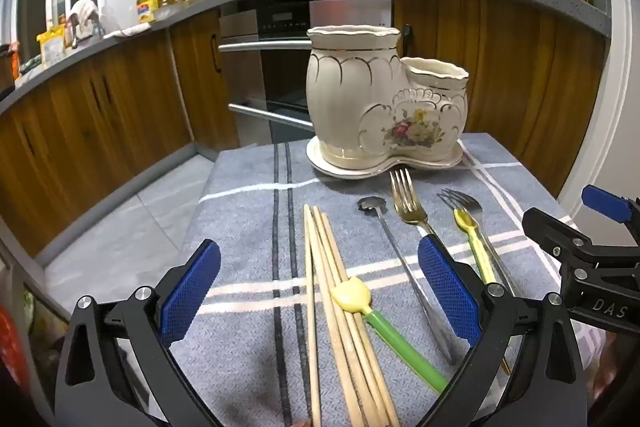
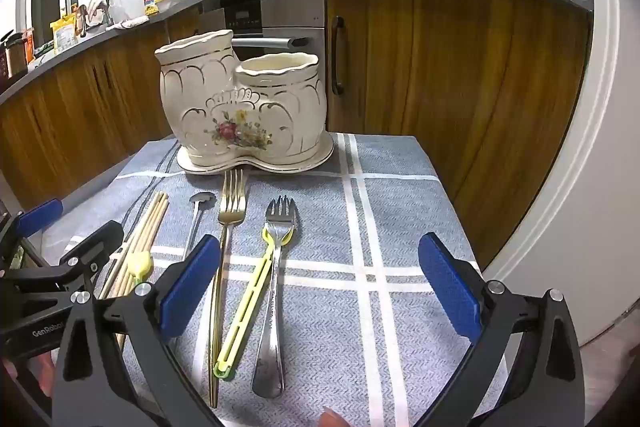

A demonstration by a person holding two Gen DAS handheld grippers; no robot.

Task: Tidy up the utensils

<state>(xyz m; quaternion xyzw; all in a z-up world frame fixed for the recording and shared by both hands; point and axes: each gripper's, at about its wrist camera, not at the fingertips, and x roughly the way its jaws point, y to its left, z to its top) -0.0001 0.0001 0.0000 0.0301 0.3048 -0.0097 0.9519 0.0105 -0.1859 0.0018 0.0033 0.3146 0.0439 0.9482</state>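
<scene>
A cream two-pot ceramic utensil holder (image 1: 376, 107) (image 2: 240, 107) stands empty at the far end of a blue checked cloth. Before it lie wooden chopsticks (image 1: 340, 307) (image 2: 140, 247), a green stick with a yellow tulip tip (image 1: 384, 327), a thin steel spoon (image 1: 400, 267) (image 2: 198, 215), a gold fork (image 1: 408, 203) (image 2: 230, 211), a yellow utensil (image 1: 476, 247) (image 2: 248, 299) and a steel fork (image 2: 276, 267). My left gripper (image 1: 320, 291) is open above the chopsticks. My right gripper (image 2: 320, 287) is open above the forks.
The cloth (image 2: 400, 227) covers a small table with edges at left and right. Wooden kitchen cabinets (image 2: 440, 87), an oven (image 1: 280, 67) and a grey counter with pans stand behind. Tiled floor lies to the left. A white wall edge (image 2: 580, 167) stands at the right.
</scene>
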